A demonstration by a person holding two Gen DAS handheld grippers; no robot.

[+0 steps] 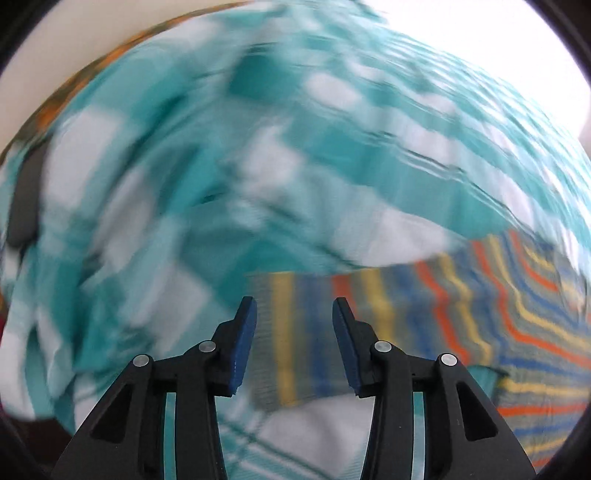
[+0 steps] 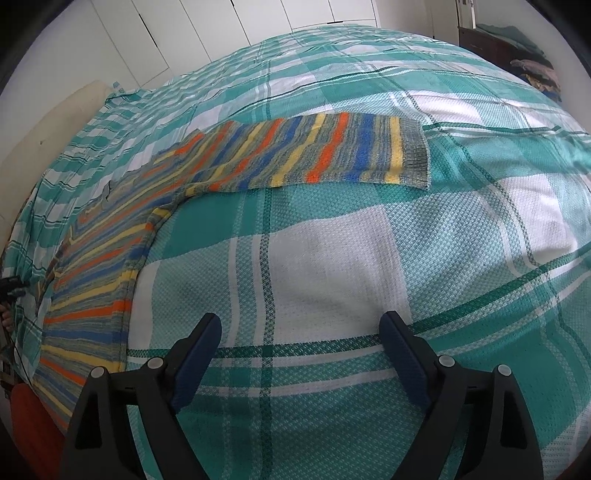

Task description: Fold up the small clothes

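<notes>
A knitted sweater with orange, yellow, blue and grey stripes lies flat on a teal and white checked bedspread [image 2: 332,258]. In the right wrist view its body [image 2: 92,288] runs down the left side and one sleeve [image 2: 314,151] stretches out to the right, ending in a grey cuff. My right gripper [image 2: 301,317] is open over bare bedspread, apart from the sweater. The left wrist view is blurred. There my left gripper [image 1: 294,301] is open, with the other sleeve's end [image 1: 295,350] lying just beyond and below its fingers. The pads do not press on the sleeve.
White cupboard doors [image 2: 184,29] stand behind the bed. A dark piece of furniture with piled clothes [image 2: 532,70] is at the far right. A cream cushion [image 2: 44,140] lies along the bed's left edge and something orange-red [image 2: 26,417] sits at the lower left.
</notes>
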